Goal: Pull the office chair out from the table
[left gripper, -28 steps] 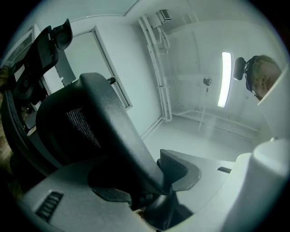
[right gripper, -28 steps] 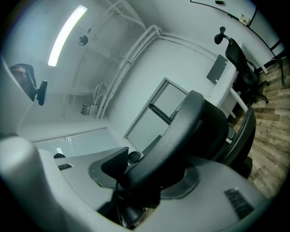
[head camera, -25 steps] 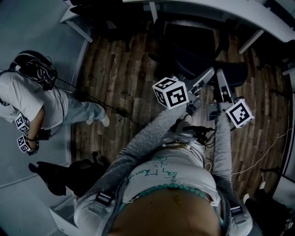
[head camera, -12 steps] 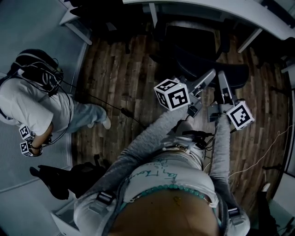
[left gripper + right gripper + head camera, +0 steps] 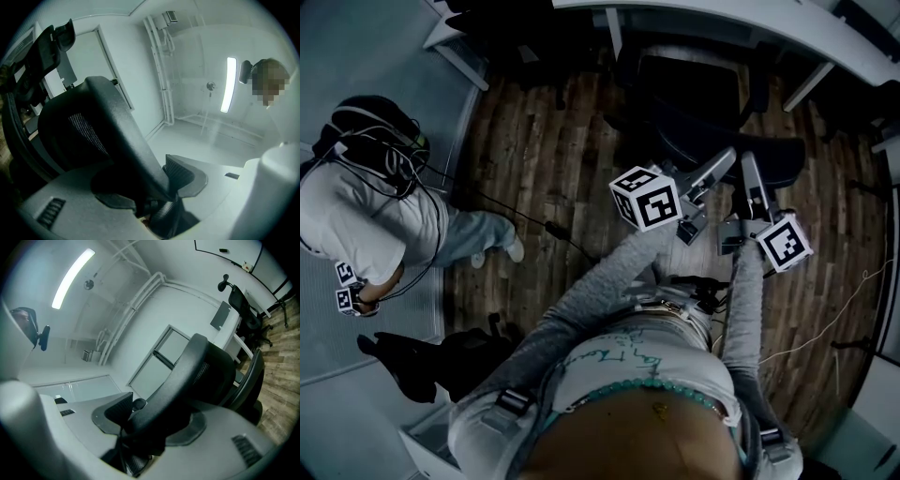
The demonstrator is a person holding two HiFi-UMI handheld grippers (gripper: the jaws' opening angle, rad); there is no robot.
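The black office chair [image 5: 689, 84] stands tucked under the curved white table [image 5: 750, 14] at the top of the head view. Its backrest rim [image 5: 773, 155] faces me. My left gripper [image 5: 724, 161] and right gripper [image 5: 750, 165] both reach onto that rim, side by side. In the left gripper view the backrest's dark frame [image 5: 108, 126] runs down between the jaws of the left gripper [image 5: 154, 187], and a mesh pad [image 5: 185, 173] presses on it. The right gripper view shows the same frame [image 5: 197, 366] clamped in the right gripper [image 5: 140, 423].
Another person [image 5: 356, 206] wearing a headset stands at the left. A black bag [image 5: 431, 356] lies on the floor nearby, and a cable [image 5: 534, 225] crosses the wood floor. White table legs [image 5: 811, 84] flank the chair. A second office chair [image 5: 241, 305] stands farther off.
Both grippers keep their hold on the backrest rim with almost no movement. The person at the left has shifted a little.
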